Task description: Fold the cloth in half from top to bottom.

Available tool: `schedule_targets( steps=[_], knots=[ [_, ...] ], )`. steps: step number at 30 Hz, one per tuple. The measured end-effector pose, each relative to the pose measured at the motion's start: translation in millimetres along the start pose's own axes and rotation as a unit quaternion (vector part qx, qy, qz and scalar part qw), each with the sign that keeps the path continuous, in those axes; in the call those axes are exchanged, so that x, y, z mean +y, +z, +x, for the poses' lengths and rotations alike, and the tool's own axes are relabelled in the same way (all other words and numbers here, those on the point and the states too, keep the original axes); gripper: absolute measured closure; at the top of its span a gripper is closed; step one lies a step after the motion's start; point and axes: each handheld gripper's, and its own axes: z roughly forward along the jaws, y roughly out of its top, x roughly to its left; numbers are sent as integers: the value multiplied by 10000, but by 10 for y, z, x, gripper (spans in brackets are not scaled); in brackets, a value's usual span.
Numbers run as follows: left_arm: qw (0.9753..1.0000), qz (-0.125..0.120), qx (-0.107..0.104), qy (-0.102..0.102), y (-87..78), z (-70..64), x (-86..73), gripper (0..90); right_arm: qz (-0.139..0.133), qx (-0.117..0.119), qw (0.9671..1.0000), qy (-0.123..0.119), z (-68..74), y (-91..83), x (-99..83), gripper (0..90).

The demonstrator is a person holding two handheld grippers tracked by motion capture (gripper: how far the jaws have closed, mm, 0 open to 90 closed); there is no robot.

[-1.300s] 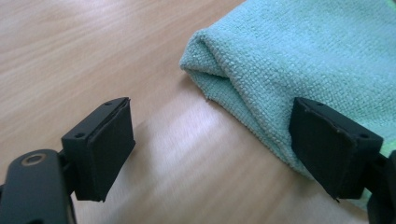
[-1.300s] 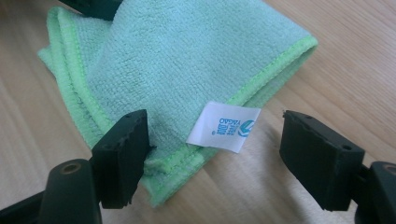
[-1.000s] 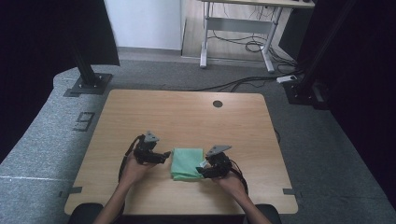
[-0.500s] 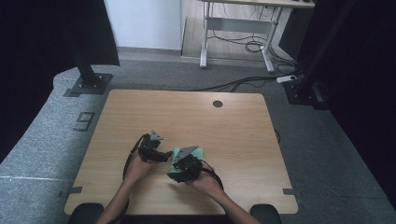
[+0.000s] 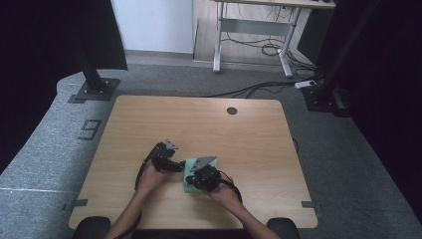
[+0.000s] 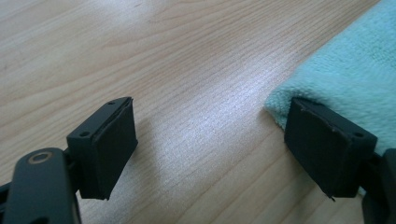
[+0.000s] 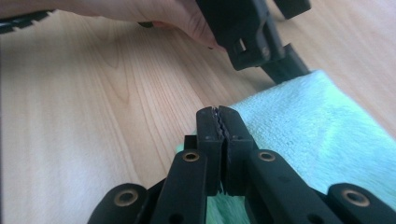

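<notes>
In the high view a folded green towel (image 5: 188, 177) lies on the wooden table (image 5: 249, 134), toward the near edge, well apart from the dark round hole (image 5: 232, 110) near the far edge. The left gripper (image 5: 175, 167) sits just beside the towel's left edge, held by the left hand (image 5: 149, 178). The right gripper (image 5: 199, 180) lies over the towel, covering much of it, with the right hand (image 5: 224, 195) behind it on the towel's near right side. Both grippers are close together at the towel.

In the left gripper view the left gripper (image 6: 210, 149) has its jaws spread wide over bare table (image 6: 187, 70). The right-hand jaw touches the towel's (image 6: 355, 79) corner, the left-hand jaw stands well apart from the towel, and nothing lies between them.

In the right gripper view the right gripper (image 7: 219, 123) has its jaws pressed together, and towel (image 7: 308, 126) cloth shows beside and beneath them at the towel's edge; whether cloth is pinched between the pads I cannot tell. Beyond the towel, the other gripper (image 7: 261, 42) and fingers (image 7: 187, 18) of the hand holding it rest at the towel's far edge, on the table (image 7: 84, 107)
</notes>
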Motion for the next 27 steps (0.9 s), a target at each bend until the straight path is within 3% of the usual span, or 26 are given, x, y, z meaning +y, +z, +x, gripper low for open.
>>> schedule_targets(
  steps=[5, 7, 10, 13, 14, 18, 19, 22, 27],
  knots=[
    [9999, -46, 61, -107, 3, 49, -12, 178, 59, 195, 9998, 58, 13, -71, -57, 873],
    [9999, -68, 23, -145, 3, 59, -24, 178, 89, 207, 9997, 85, 29, -18, -91, 869],
    [9999, -28, 92, -33, -39, 25, -13, 174, 200, 290, 9992, 173, 26, 132, -144, 866],
    [9995, -249, -183, -106, -121, -15, 22, 167, 266, 330, 9989, 219, 30, 208, -176, 861],
    [9991, -300, -299, -63, -143, -61, 36, 163, 253, 341, 9988, 233, 26, 214, -181, 854],
    [9986, -255, -393, 262, -190, -239, 2, 148, 90, 426, 9984, 350, -11, 113, -162, 720],
    [9985, -267, -414, 260, -204, -257, -17, 146, -8, 408, 9983, 414, -34, 28, -155, 656],
    [9980, -269, -486, 291, -271, -295, -104, 146, -171, 319, 9979, 546, -108, -138, -179, 593],
    [9974, -276, -570, 343, -367, -397, -230, 143, -135, -205, 9971, 716, -263, -343, -362, 481]
  ],
)
